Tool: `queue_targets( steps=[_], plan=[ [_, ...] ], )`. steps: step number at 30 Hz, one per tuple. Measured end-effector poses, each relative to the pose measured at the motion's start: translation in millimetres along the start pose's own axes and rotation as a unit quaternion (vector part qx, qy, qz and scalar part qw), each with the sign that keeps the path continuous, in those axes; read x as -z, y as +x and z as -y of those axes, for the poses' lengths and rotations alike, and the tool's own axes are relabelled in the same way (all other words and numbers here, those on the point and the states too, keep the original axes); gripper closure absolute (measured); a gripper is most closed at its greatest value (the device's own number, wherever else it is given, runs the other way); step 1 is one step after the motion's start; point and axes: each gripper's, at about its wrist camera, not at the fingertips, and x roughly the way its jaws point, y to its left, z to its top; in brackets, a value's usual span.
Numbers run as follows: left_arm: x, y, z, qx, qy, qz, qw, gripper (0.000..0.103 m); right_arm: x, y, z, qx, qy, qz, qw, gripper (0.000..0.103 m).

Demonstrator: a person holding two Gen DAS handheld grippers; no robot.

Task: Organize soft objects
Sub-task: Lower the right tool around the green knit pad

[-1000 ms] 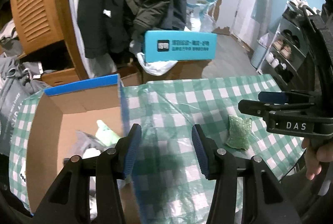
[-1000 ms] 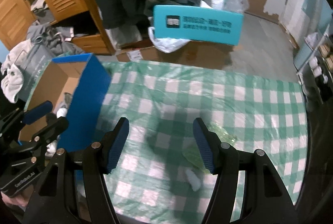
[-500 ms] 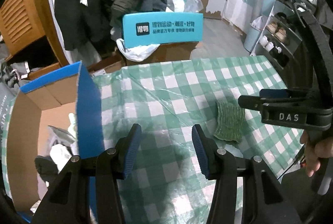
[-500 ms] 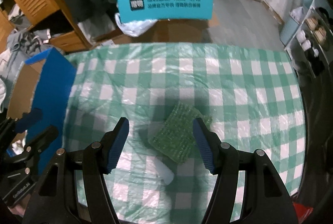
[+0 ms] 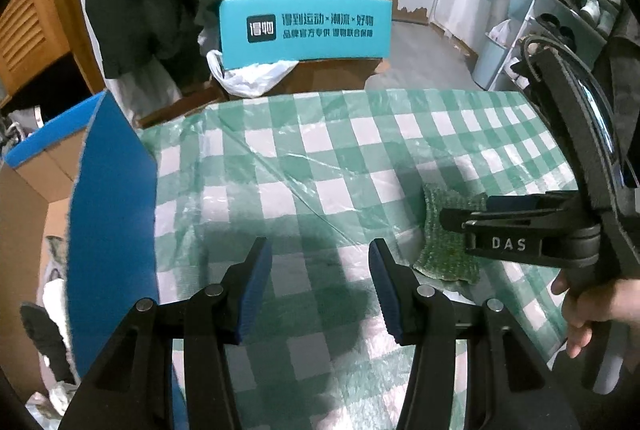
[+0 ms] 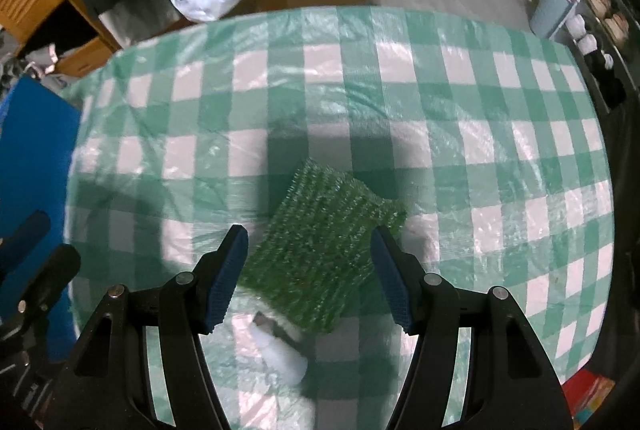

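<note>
Partly done, judging by soft items already lying in the blue-edged cardboard box (image 5: 48, 190) at far left of the left view. Left to gather: a green knitted scrubbing pad (image 6: 320, 250) at lower centre, on the green-checked plastic tablecloth (image 6: 480, 150). Right gripper (image 6: 308, 270) spread wide, straddling the pad, ungrasped. Left gripper (image 5: 318, 282) released, grasping nothing.

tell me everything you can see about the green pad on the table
The green pad is a roughly square, flat piece with a bristly, ribbed surface, like artificial turf or a scouring pad; it looks soft. It lies flat on the checked tablecloth, turned cornerwise to the right wrist camera. Its near edge overlaps a small white thing that I cannot identify. The right gripper is open, a finger to each side of the pad; whether they touch it is unclear. The left gripper is open, off to its left.
</note>
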Motion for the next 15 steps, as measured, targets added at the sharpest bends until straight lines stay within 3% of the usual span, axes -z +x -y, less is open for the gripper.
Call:
queue_targets(
  steps=[15],
  plan=[
    [6, 38, 3, 0.012, -0.016, -0.042, 0.9989, 0.052, 5, 32, 3, 0.024, -0.020, -0.029, 0.999, 0.040]
  ],
)
